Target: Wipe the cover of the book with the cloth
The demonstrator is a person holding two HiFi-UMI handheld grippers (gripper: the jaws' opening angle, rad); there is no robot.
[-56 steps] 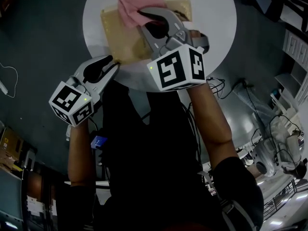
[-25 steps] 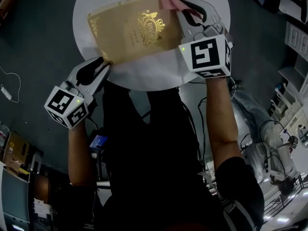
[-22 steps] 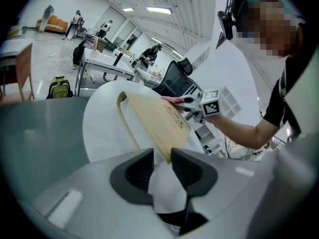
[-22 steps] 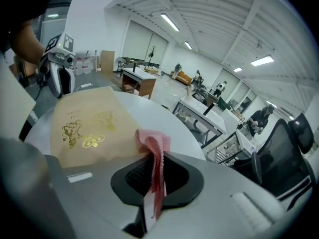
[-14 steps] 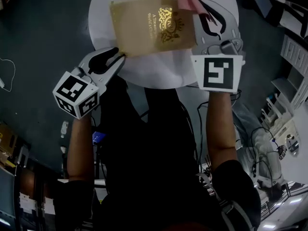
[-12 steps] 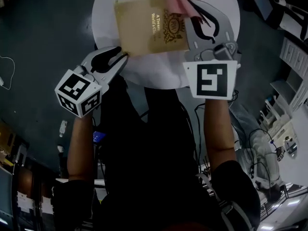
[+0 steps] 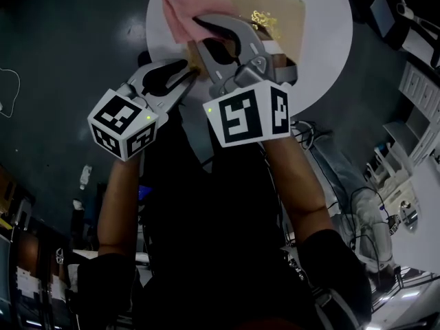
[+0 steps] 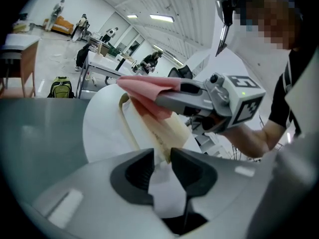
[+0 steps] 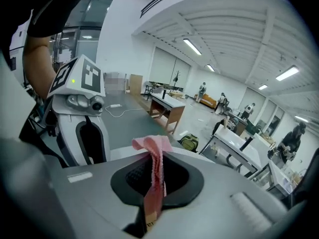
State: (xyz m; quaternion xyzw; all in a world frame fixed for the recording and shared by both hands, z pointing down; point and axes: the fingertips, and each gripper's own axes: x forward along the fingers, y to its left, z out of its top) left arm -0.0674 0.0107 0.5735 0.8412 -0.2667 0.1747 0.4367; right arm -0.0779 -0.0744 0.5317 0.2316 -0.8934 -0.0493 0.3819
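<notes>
A gold-covered book [image 7: 283,18] lies on the round white table [image 7: 323,53]. My right gripper [image 7: 199,27] is shut on a pink cloth [image 7: 182,14], which lies spread over the cover's left part. In the right gripper view the cloth [image 9: 152,151] is pinched upright between the jaws of that gripper [image 9: 155,172]. My left gripper [image 7: 191,69] is shut on the book's near left corner. In the left gripper view that gripper [image 8: 162,156] clamps the pale book [image 8: 172,131], and the cloth [image 8: 147,91] lies beyond it under the right gripper's fingers [image 8: 192,97].
Dark floor surrounds the table, with a white cable [image 7: 8,81] at the left and shelving and equipment [image 7: 412,60] at the right. The person's torso and arms fill the lower head view. Desks [image 9: 167,108] and distant people stand in the hall behind.
The right gripper has carried the cloth from the cover's right edge across to its left part. The left gripper has kept its hold on the book's corner.
</notes>
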